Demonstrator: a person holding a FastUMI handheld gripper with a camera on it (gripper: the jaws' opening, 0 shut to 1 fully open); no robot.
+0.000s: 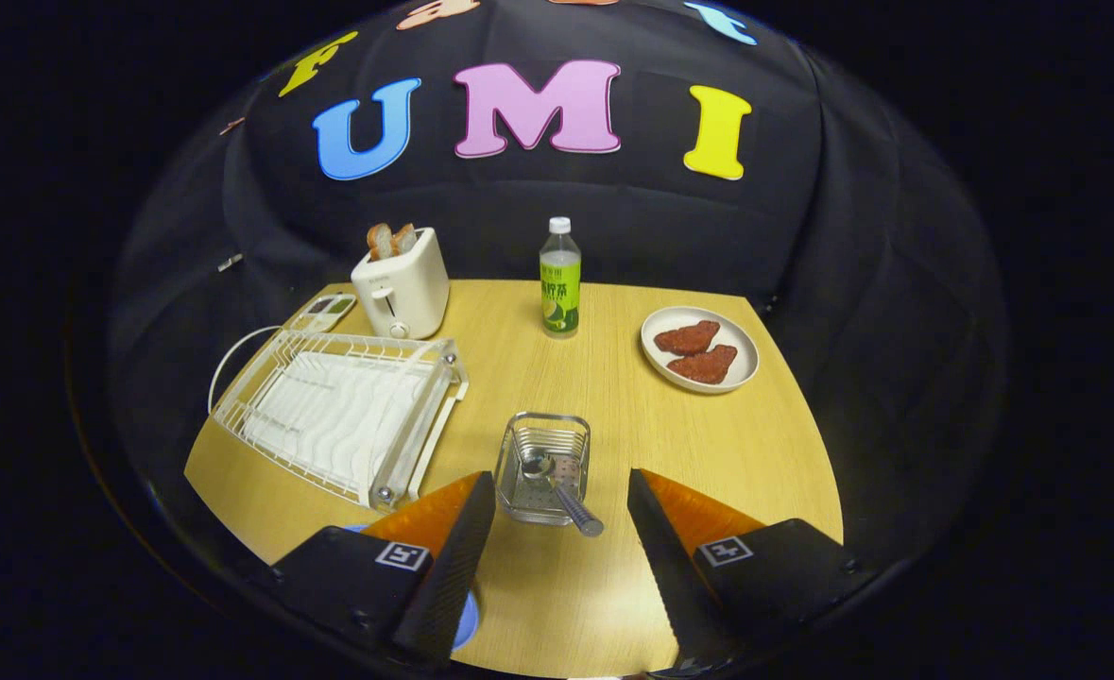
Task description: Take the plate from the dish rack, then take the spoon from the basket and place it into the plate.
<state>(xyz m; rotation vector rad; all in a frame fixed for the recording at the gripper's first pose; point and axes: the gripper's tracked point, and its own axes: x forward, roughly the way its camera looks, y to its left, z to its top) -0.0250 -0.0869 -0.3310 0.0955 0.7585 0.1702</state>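
Jaws wide above spoon [557, 489] (basketed)

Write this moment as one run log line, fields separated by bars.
gripper: open, holding nothing | spoon: in basket, handle between fingers | dish rack: no plate seen | blue plate: under one finger

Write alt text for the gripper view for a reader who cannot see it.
The open gripper hovers over a wooden table, its jaws either side of a spoon lying in a small wire basket. A blue plate peeks from under one finger, beside an empty dish rack. Beyond stand a toaster, a bottle and a plate of food.
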